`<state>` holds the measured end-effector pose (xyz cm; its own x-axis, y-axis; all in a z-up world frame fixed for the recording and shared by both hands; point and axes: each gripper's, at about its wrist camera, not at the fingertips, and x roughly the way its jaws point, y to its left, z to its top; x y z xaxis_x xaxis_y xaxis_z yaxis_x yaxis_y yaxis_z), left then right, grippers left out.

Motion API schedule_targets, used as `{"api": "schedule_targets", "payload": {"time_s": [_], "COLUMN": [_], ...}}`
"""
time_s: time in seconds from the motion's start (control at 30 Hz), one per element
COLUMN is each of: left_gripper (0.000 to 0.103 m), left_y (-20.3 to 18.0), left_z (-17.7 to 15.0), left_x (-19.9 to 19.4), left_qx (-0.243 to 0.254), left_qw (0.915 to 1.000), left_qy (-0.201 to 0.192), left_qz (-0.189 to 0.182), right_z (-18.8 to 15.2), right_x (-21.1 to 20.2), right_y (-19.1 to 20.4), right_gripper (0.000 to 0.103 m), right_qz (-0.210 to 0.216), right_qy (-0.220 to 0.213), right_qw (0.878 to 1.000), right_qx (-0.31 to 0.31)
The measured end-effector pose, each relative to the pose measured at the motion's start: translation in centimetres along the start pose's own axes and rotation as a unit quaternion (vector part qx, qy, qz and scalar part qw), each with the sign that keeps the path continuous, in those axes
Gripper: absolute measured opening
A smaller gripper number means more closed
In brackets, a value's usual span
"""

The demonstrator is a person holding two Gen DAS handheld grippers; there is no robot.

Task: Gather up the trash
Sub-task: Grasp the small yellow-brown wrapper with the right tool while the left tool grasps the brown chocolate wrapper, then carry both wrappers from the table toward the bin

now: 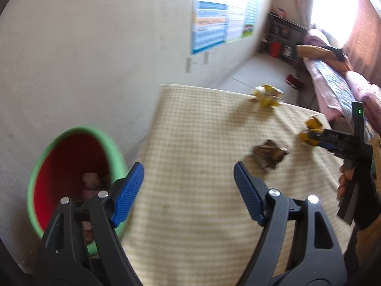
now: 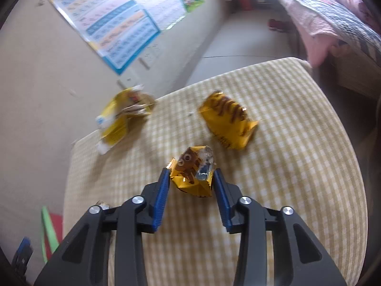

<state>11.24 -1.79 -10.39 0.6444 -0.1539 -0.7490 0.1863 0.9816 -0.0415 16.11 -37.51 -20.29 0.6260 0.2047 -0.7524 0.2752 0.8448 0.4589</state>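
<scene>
Gripping a crumpled yellow wrapper (image 2: 193,174) over the bench (image 2: 297,166), the right tool (image 2: 191,186) is clamped; left tool (image 1: 188,190) gapes empty, bin (image 1: 71,178) off to its left

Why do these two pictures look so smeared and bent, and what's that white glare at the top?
Left wrist view: motion smear softens the bin and wrappers; the window is blown out white; the fisheye lens curves the wall. Right wrist view: the wrapper between the tongs is fairly sharp, farther wrappers blur, and glare washes out the poster top.
</scene>
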Motion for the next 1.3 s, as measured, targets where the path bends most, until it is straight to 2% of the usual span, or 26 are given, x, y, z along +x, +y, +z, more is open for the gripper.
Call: {"api": "schedule_targets", "payload": {"time_s": [0.17,0.23,0.3,0.43,0.47,0.5,0.53,0.57,0.67,0.8,1.0,1.3], "left_gripper": [0.077,0.077,0.077,0.077,0.076,0.065,0.060,0.060,0.048,0.046,0.046,0.046], "left_y": [-4.9,-6.9,-8.6,-10.3,-10.6,-10.8,-11.0,-11.0,-11.2,-10.7,-9.7,-5.6], "left_z": [1.0,1.3,1.6,1.8,1.8,1.7,1.5,1.4,1.4,1.1,-0.3,-2.0], "left_x": [3.3,5.1,7.3,10.7,11.5,12.2,12.9,13.0,12.2,9.7,4.0,-2.6], "left_qx": [0.013,0.015,0.019,0.010,0.009,0.008,0.008,0.007,0.013,0.021,0.059,0.044], "left_qw": [0.9985,0.9970,0.9960,0.9941,0.9930,0.9916,0.9900,0.9905,0.9923,0.9949,0.9971,0.9989], "left_qy": [0.019,0.031,0.047,0.083,0.095,0.107,0.121,0.119,0.105,0.081,0.032,0.001], "left_qz": [-0.050,-0.069,-0.073,-0.069,-0.070,-0.071,-0.072,-0.070,-0.063,-0.057,-0.034,-0.018], "right_z": [-3.7,-6.1,-8.7,-9.4,-9.2,-9.2,-9.2,-9.2,-9.6,-9.5,-9.6,-10.5], "right_x": [-4.6,-6.4,-7.4,-7.2,-7.4,-7.5,-7.6,-7.5,-7.3,-7.3,-7.6,-8.7], "right_y": [0.6,0.7,-0.1,-0.6,-0.5,-0.4,-0.2,0.0,0.1,0.7,1.6,4.3], "right_gripper": [0.033,0.033,0.033,0.034,0.034,0.034,0.034,0.034,0.034,0.034,0.034,0.034], "right_qz": [0.057,0.056,0.042,0.045,0.046,0.048,0.052,0.056,0.065,0.071,0.063,0.048], "right_qy": [0.008,0.007,0.009,0.016,0.010,0.005,0.001,-0.001,0.006,0.004,-0.003,-0.017], "right_qw": [0.998,0.998,0.999,0.999,0.999,0.999,0.998,0.998,0.997,0.996,0.996,0.992], "right_qx": [-0.012,-0.024,-0.027,-0.007,-0.011,-0.015,-0.019,-0.023,-0.031,-0.044,-0.066,-0.113]}}
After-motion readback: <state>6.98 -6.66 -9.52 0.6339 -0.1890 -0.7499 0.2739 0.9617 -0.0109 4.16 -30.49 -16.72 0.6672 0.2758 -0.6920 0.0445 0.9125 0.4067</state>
